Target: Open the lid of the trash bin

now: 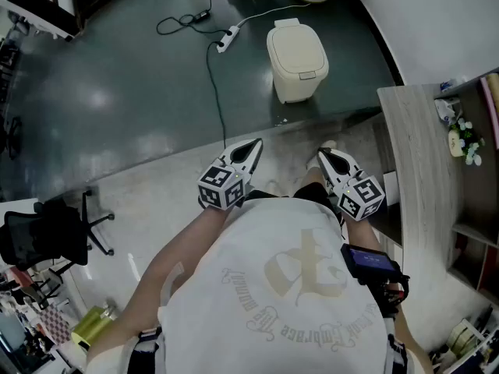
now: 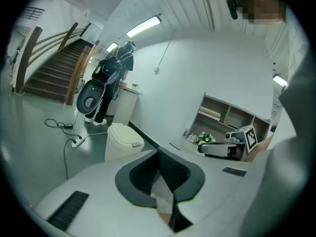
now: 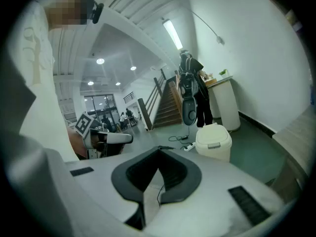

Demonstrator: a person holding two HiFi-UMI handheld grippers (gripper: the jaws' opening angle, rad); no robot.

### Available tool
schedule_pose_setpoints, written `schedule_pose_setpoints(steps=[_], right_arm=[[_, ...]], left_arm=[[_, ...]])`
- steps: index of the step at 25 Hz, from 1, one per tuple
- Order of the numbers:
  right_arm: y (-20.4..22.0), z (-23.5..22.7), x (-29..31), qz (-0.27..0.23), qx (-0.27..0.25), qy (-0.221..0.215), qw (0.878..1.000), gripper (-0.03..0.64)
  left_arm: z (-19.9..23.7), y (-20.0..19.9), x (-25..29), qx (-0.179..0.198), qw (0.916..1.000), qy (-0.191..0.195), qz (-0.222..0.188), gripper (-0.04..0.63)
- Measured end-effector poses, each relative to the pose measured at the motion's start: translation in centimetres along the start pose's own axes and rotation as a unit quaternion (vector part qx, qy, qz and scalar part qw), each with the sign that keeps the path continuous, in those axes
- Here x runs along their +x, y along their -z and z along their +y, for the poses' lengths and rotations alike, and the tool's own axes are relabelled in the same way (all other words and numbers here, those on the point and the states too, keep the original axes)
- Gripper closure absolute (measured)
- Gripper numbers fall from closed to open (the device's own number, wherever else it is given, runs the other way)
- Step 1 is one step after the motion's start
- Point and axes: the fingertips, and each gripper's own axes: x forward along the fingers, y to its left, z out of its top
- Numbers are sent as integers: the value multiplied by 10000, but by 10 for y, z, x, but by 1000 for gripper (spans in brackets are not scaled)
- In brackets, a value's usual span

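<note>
The cream trash bin (image 1: 297, 61) stands on the dark floor ahead of me with its lid down. It also shows in the left gripper view as the bin (image 2: 123, 141) and in the right gripper view as the bin (image 3: 214, 141). My left gripper (image 1: 254, 146) is held close to the body, pointing toward the bin and well short of it. Its jaws meet at the tips with nothing between them (image 2: 158, 153). My right gripper (image 1: 323, 157) sits beside it at the same height, also shut and empty (image 3: 159, 150). Neither touches the bin.
A power strip (image 1: 226, 39) and its black cable lie on the floor left of the bin. A wooden desk with shelves (image 1: 425, 162) runs along the right. An office chair (image 1: 47, 236) stands at the left. Stairs (image 2: 47, 75) rise beyond.
</note>
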Motion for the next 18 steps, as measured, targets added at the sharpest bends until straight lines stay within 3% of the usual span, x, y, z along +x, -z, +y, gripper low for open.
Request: schedule_pose_setpoints(steps=[18], right_arm=[[9,7,-11,-35,-50,208,9998,614]], left_arm=[[-14,11,-13,41,10000,70,-31,583]])
